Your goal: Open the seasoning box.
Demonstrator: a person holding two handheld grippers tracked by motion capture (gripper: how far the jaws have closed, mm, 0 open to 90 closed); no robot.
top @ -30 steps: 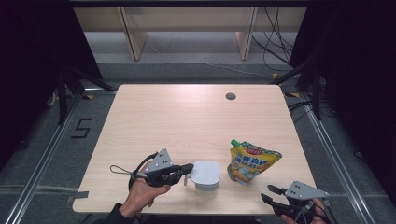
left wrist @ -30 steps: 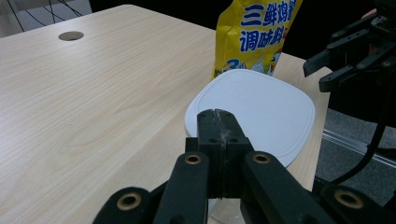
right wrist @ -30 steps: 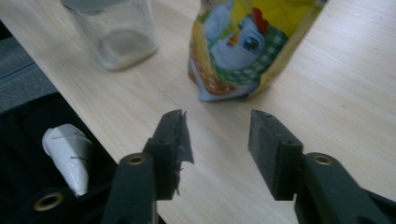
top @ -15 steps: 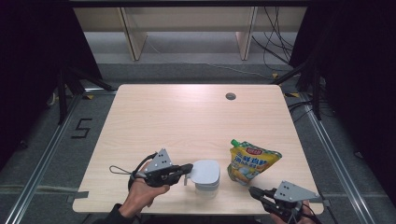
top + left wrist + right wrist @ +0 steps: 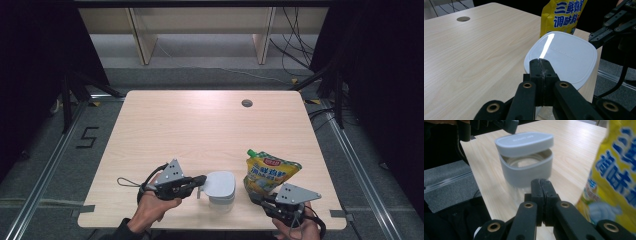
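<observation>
The small white box (image 5: pixel 220 188) was set near the front edge of the worktop (image 5: pixel 200 130), between the two claws. The left claw (image 5: pixel 201 180) was seen at the box's left side, with its tip touching the lid's edge — its jaws were pressed tight together, and it could not be told whether a thin tab of the lid was pinched between them. In the left gripper view the shut jaws were pointed straight at the white lid (image 5: pixel 564 58), and the lid was right in front of them. In the right gripper view the lid (image 5: pixel 524 143) was seen tipped up a little on one side, so a gap was shown over the box's grey body (image 5: pixel 527 170). The right claw (image 5: pixel 256 198) was placed to the right of the box, a bit apart from it, and its jaws had just been closed with nothing between them. The left claw was the nearer one to the box, so the next move on the lid was likely to be made from the left. The yellow pouch (image 5: pixel 269 172) was stood just beside the box on its right, with its green cap at the top and its long side up and down. One box, one lid, one pouch and two claws were counted — nothing else was on the worktop.
</observation>
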